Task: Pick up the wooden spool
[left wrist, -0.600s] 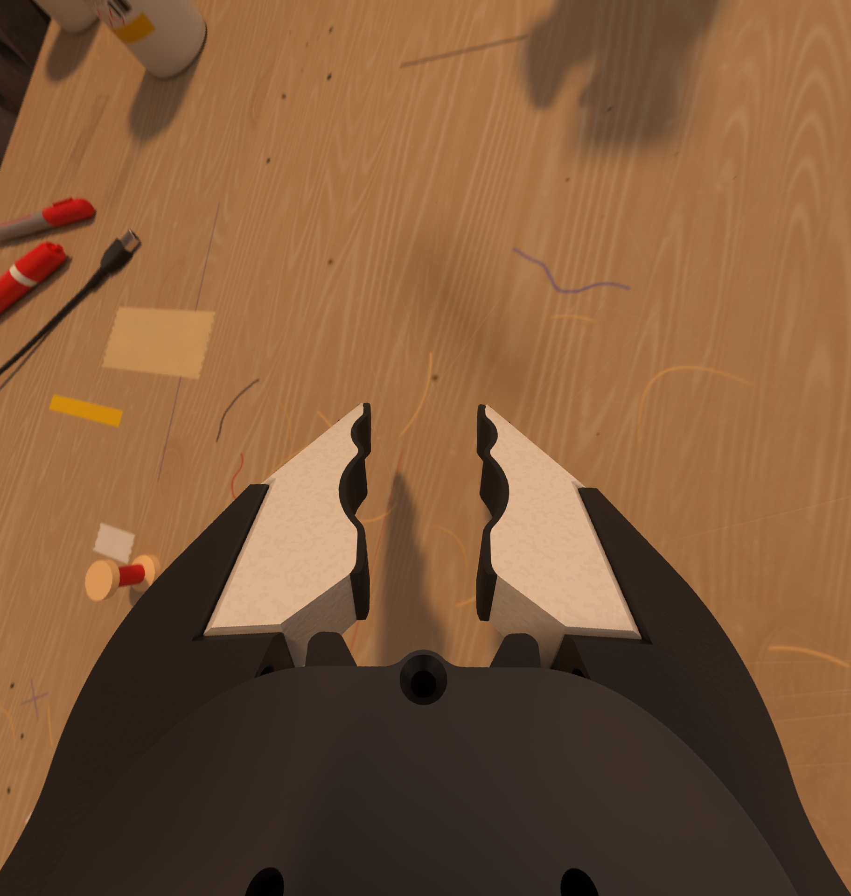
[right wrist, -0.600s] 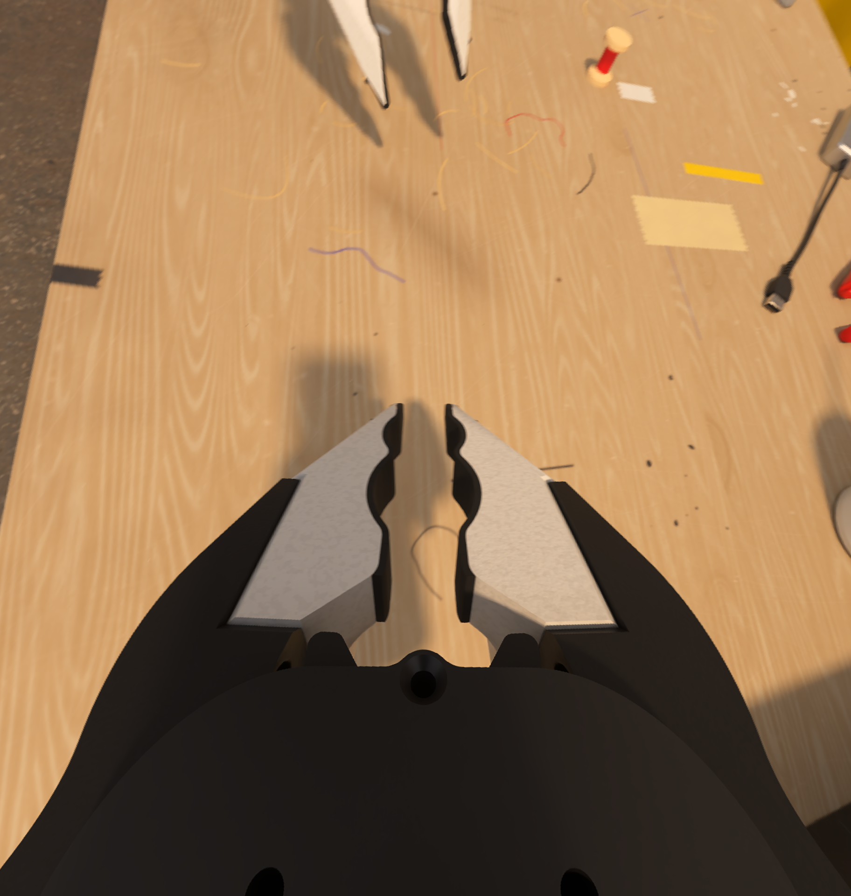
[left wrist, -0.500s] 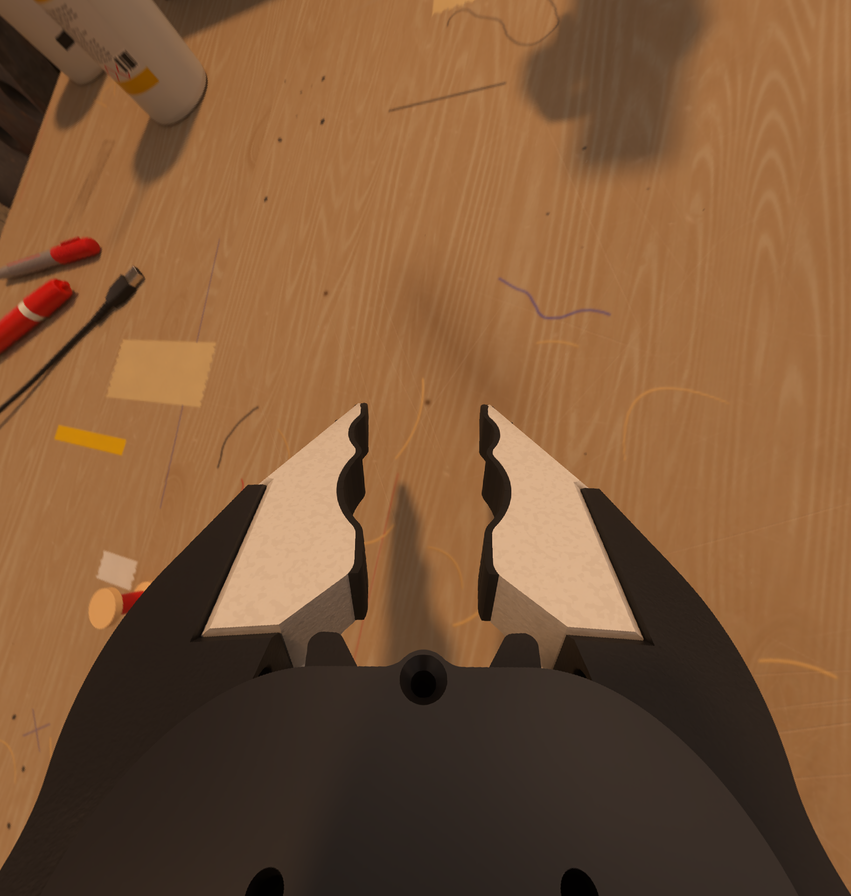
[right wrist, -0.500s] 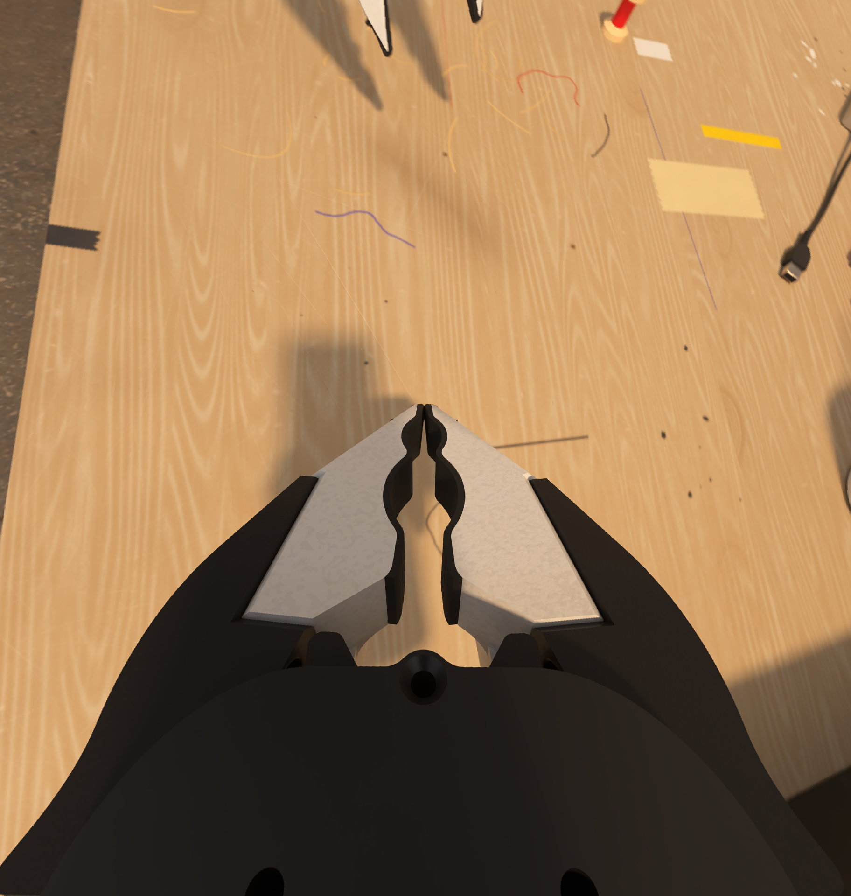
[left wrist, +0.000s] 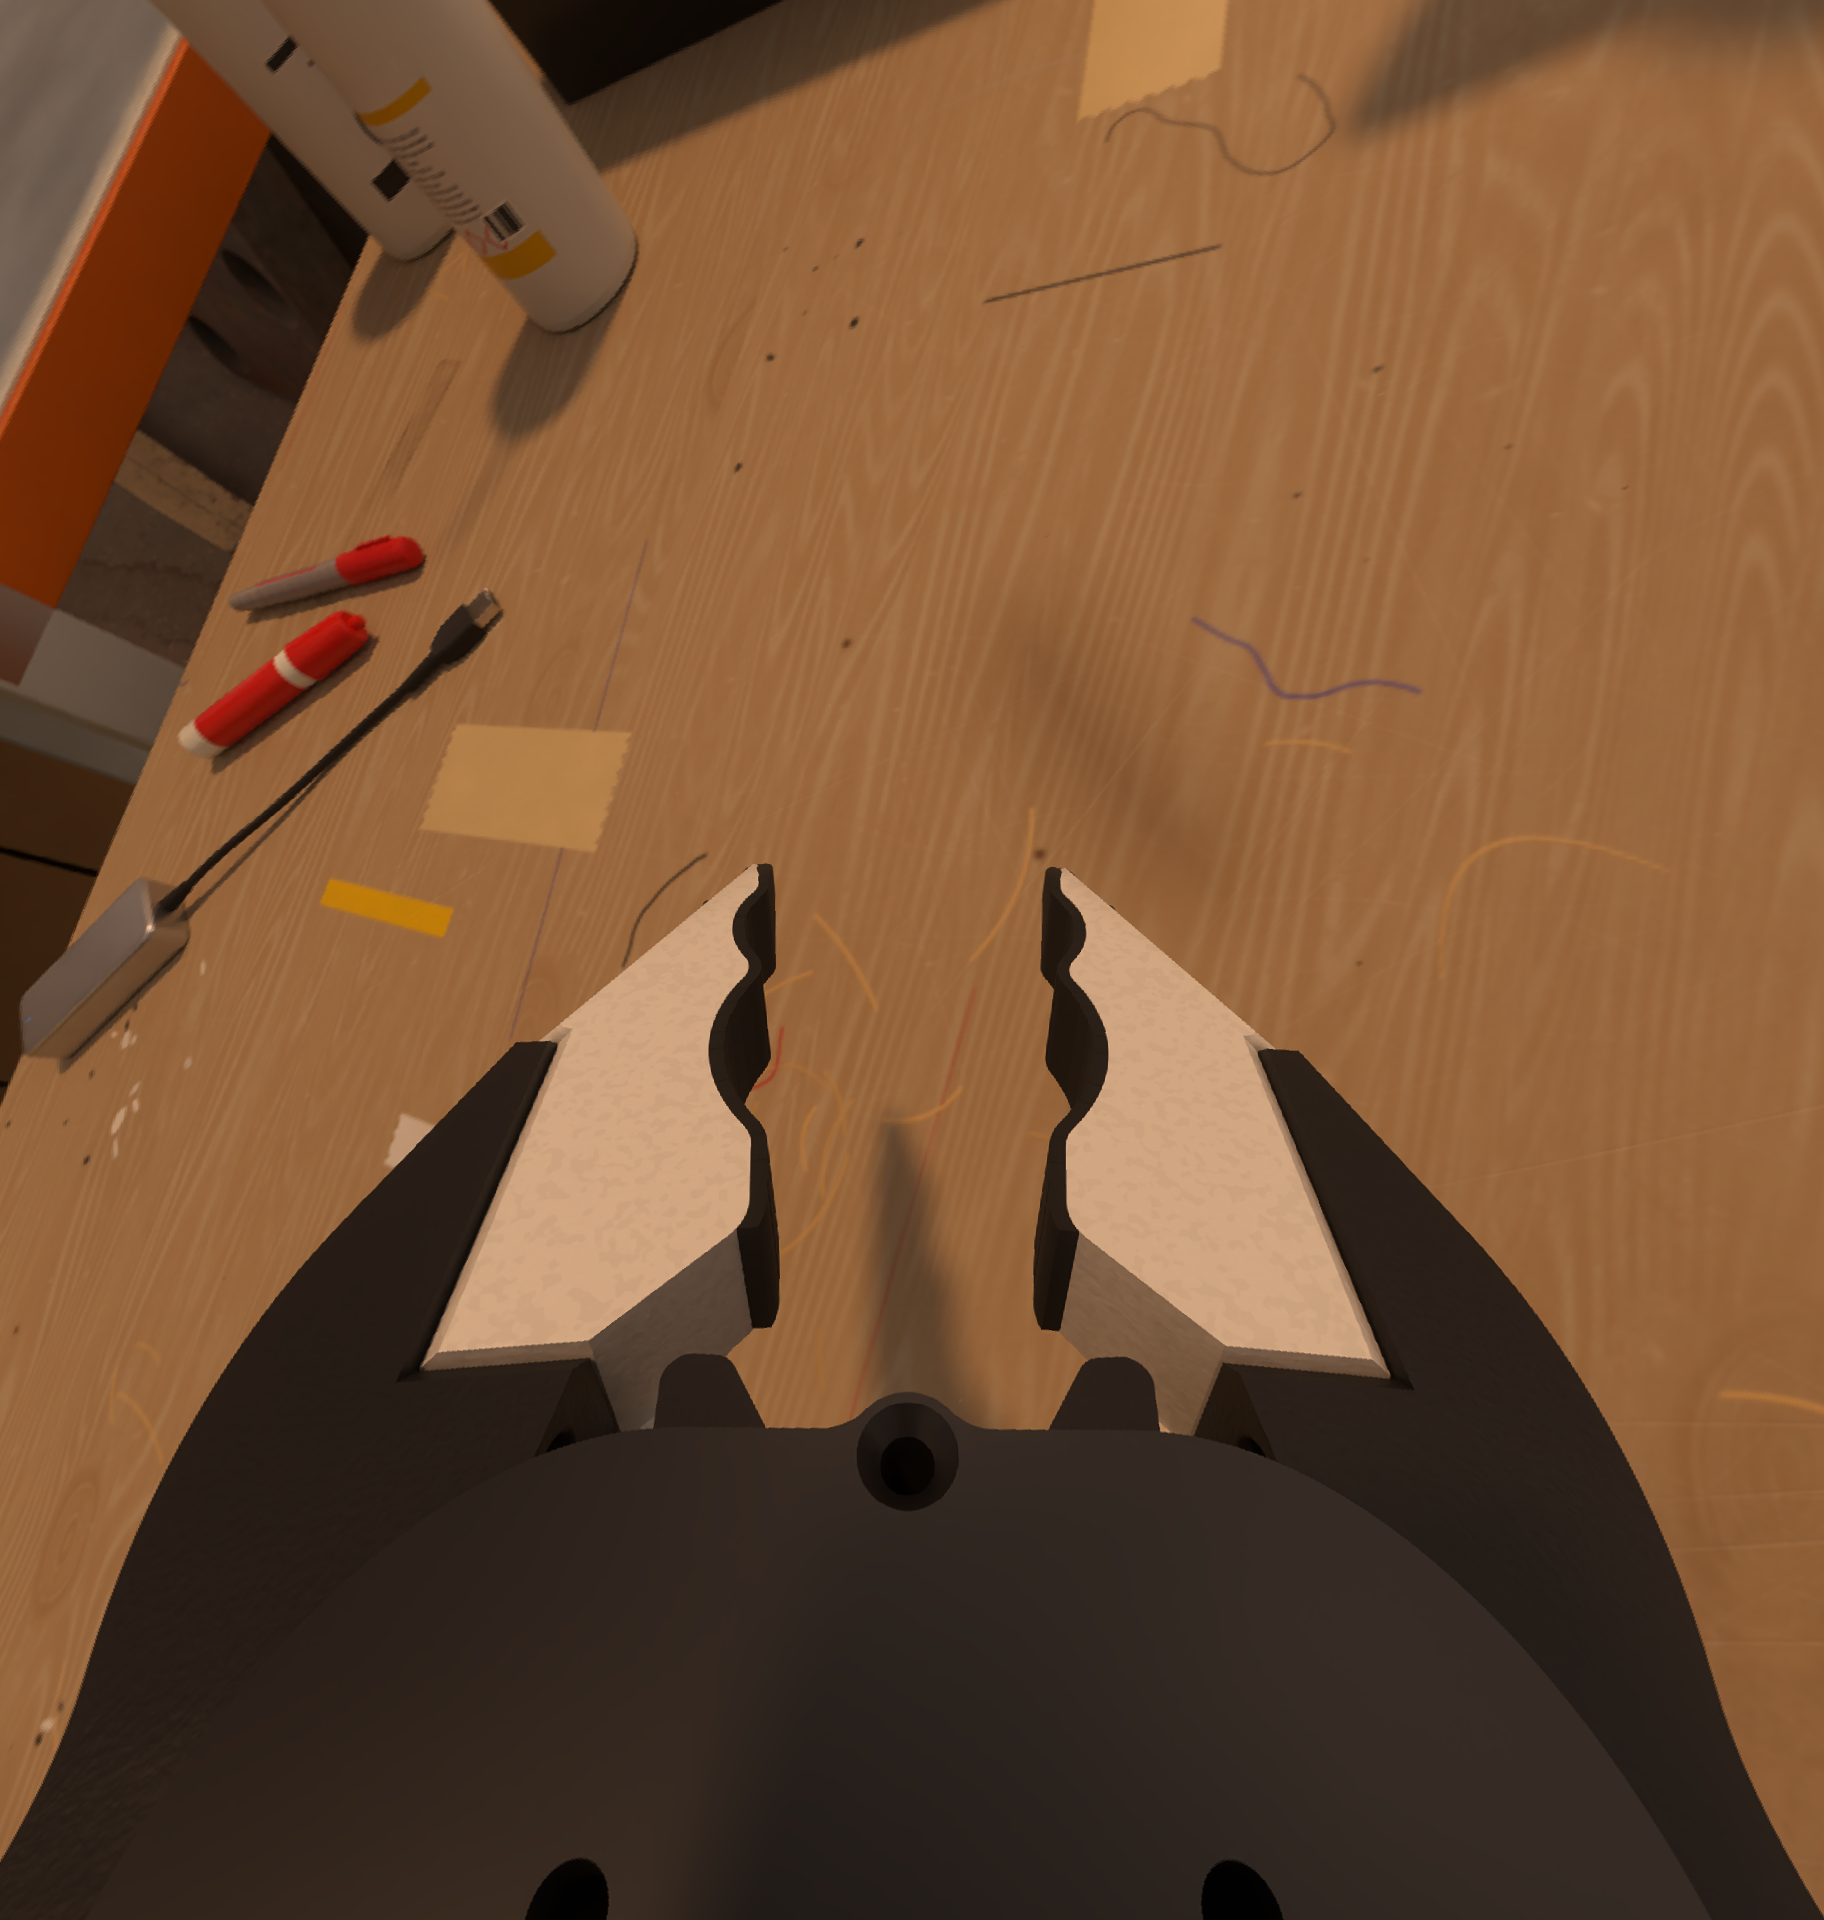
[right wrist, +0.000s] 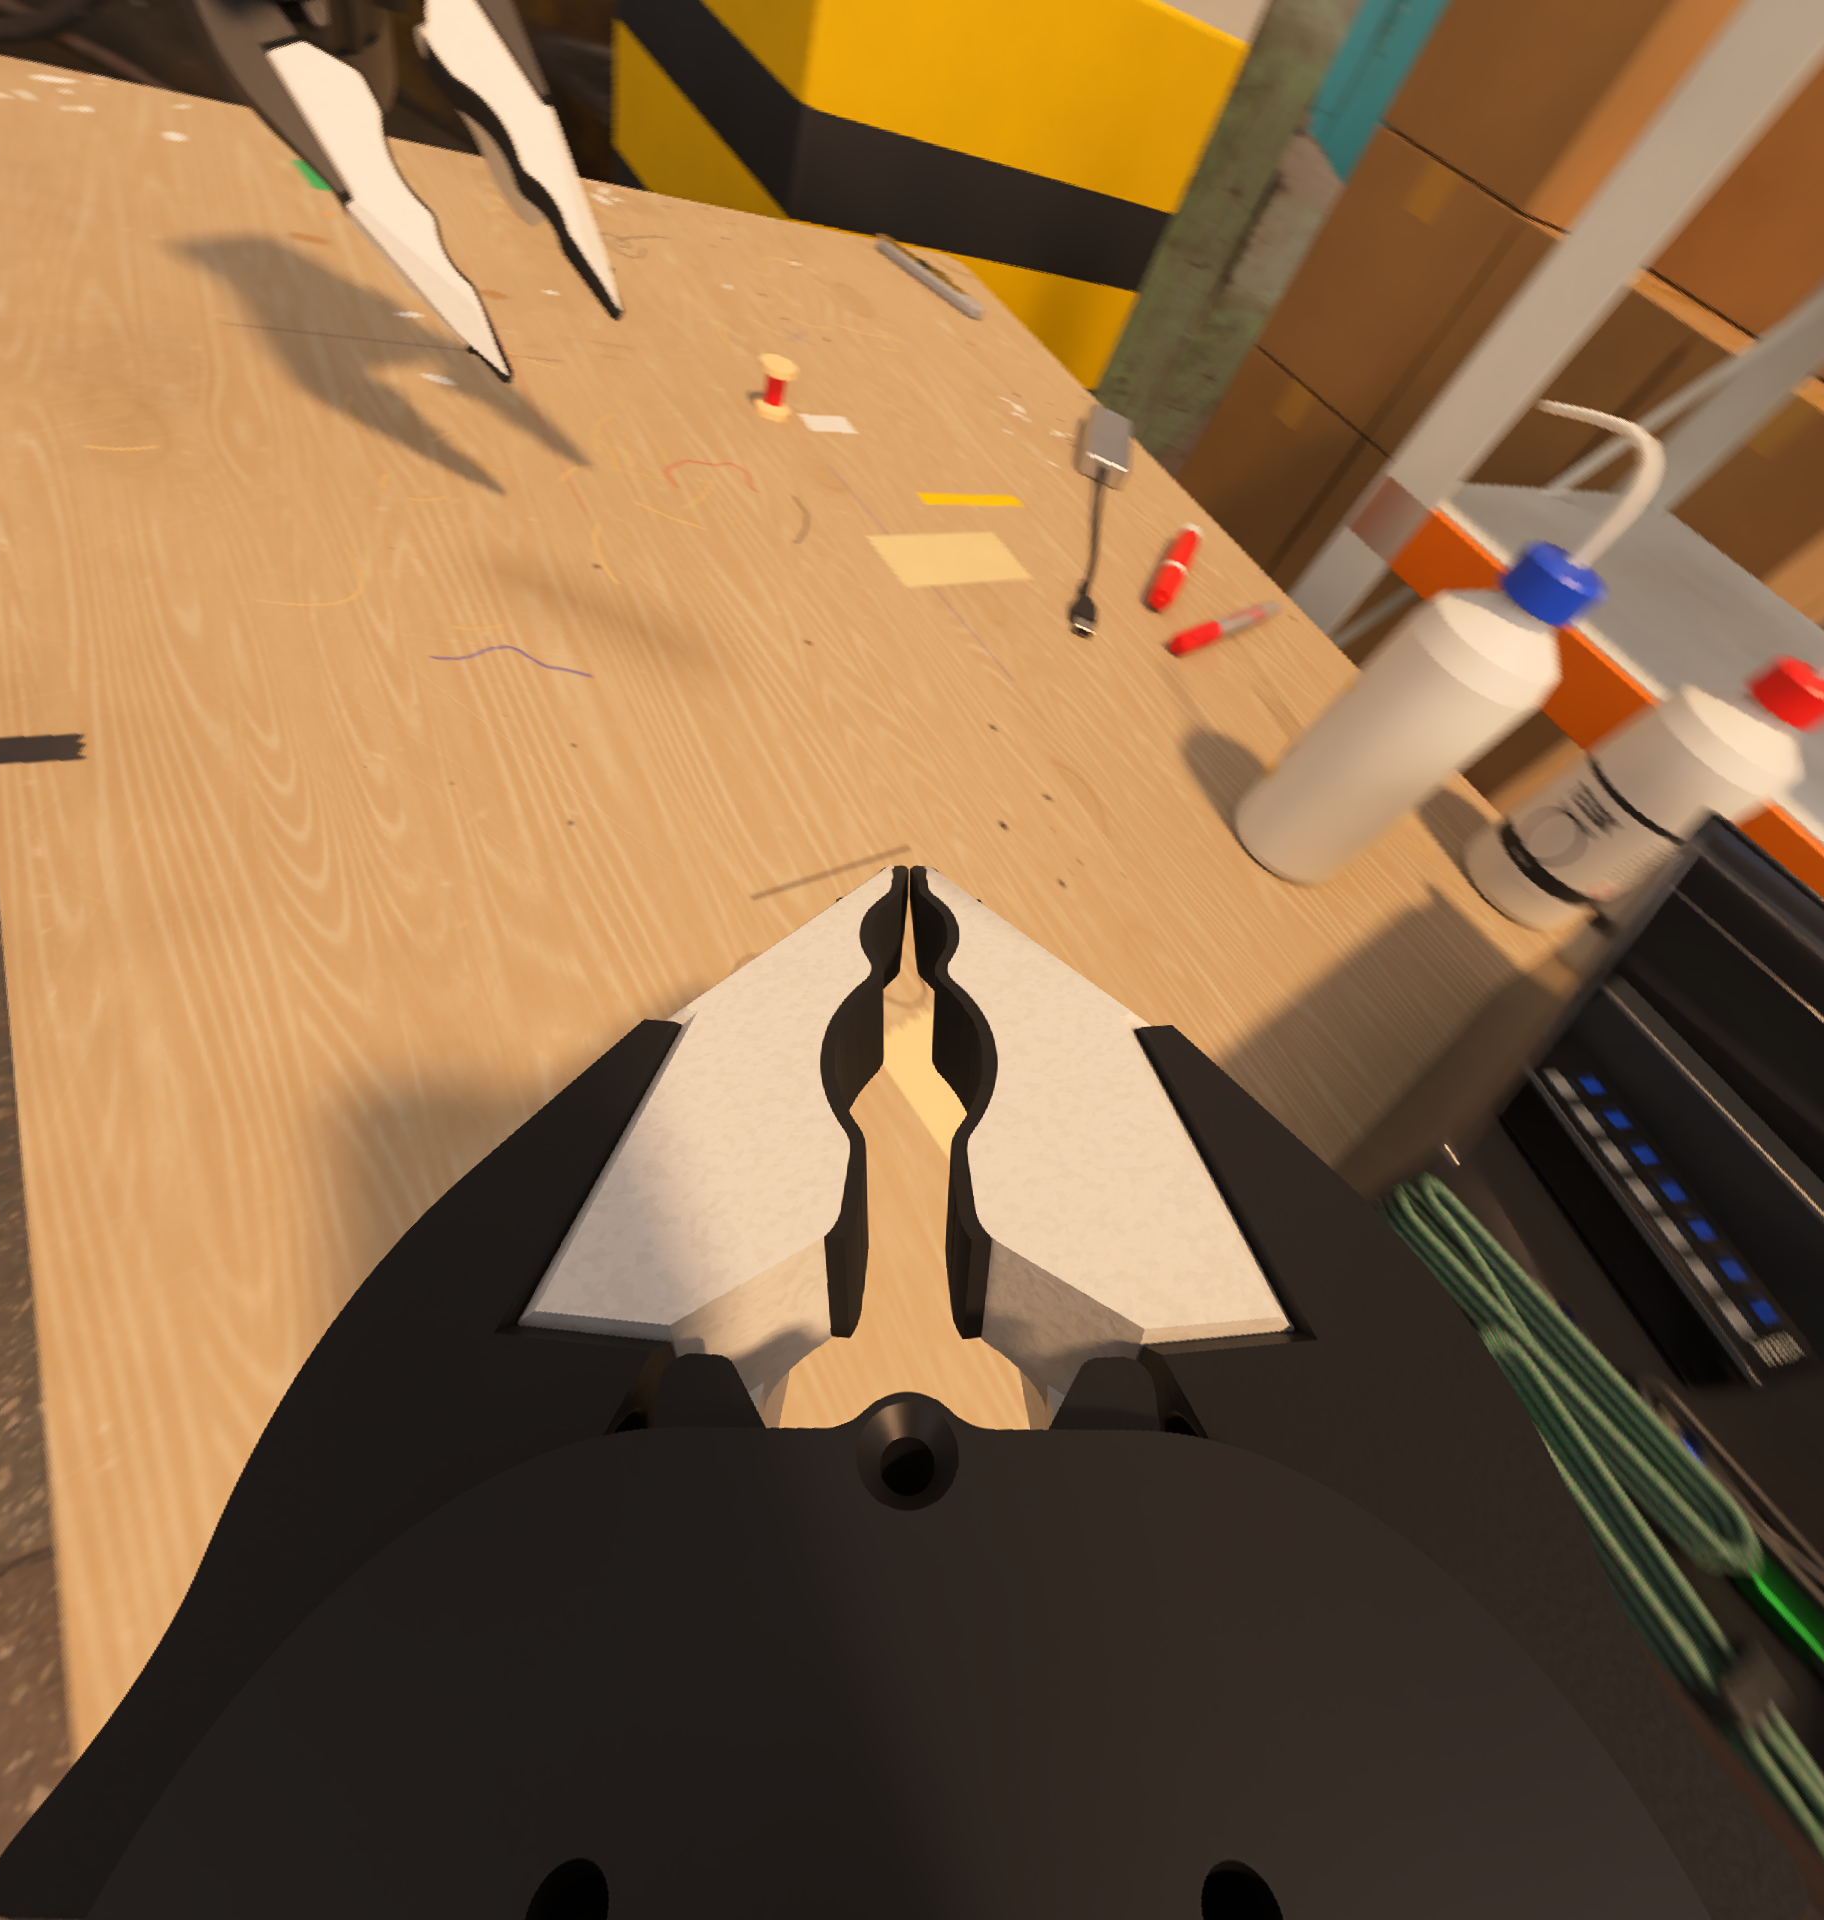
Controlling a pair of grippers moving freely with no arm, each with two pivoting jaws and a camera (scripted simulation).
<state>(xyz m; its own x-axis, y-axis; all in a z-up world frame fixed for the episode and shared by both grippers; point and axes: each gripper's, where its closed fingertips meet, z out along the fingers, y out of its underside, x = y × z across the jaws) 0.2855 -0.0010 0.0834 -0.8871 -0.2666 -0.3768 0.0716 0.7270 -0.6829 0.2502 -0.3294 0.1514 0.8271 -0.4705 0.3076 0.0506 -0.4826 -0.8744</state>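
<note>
The wooden spool (right wrist: 776,385), wound with red thread, stands upright on the wooden bench (right wrist: 368,831) far ahead in the right wrist view. It is hidden in the left wrist view behind the gripper body. My left gripper (left wrist: 906,883) is open and empty above the bench; it also shows in the right wrist view (right wrist: 555,338), to the left of the spool and apart from it. My right gripper (right wrist: 906,878) is shut and empty, far short of the spool.
Two red markers (left wrist: 274,681) (left wrist: 331,571), a cable with adapter (left wrist: 103,982), tape patches (left wrist: 523,784) and two white bottles (left wrist: 534,208) lie along the bench's left side. In the right wrist view the bottles (right wrist: 1407,727) stand right, by dark equipment (right wrist: 1718,1143).
My right gripper has shut and tilted up, bringing the far bench edge and bottles into view. My left gripper has shifted so the spool slid out of its view.
</note>
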